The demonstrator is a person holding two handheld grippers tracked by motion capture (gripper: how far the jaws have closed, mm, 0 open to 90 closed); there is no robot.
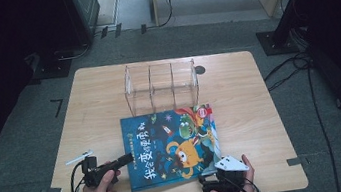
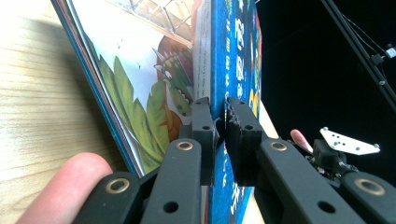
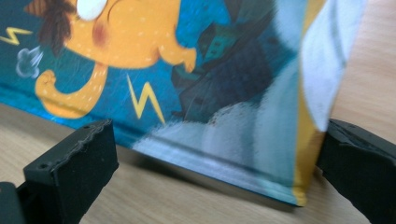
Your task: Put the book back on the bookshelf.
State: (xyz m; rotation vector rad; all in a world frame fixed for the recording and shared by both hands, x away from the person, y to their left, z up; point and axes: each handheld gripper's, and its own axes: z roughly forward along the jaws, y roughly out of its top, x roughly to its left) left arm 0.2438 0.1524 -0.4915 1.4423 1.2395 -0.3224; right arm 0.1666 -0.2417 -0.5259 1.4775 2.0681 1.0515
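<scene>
**A:** Between the left gripper (image 2: 219, 122) jaws: front cover of the picture book (image 1: 171, 145), pinched nearly shut at its left edge. Cover is lifting off the pages; printed inside leaf is showing in the left gripper view.

**B:** Right gripper (image 3: 219, 154)?

**A:** Jaws are standing wide, straddling the book's near right corner, pads not pressing. Nothing held.

**B:** So the left is doing the lifting. Advice?

**A:** I'm thinking: keep the pinch on the cover alone, no pages, and swing it in an arc about the spine. The right should be pinning or steadying the near corner so the book isn't sliding.

**B:** Surfaces?

**A:** Glossy laminated cover, slick, blue with an orange monster. Thin board, flexing a little. Ridged black pads are helping grip. Book is lying near-centre on the wooden table (image 1: 237, 81), pale grain, smooth. Clear acrylic three-bay rack (image 1: 161, 86) is sitting just beyond its far edge.
</scene>
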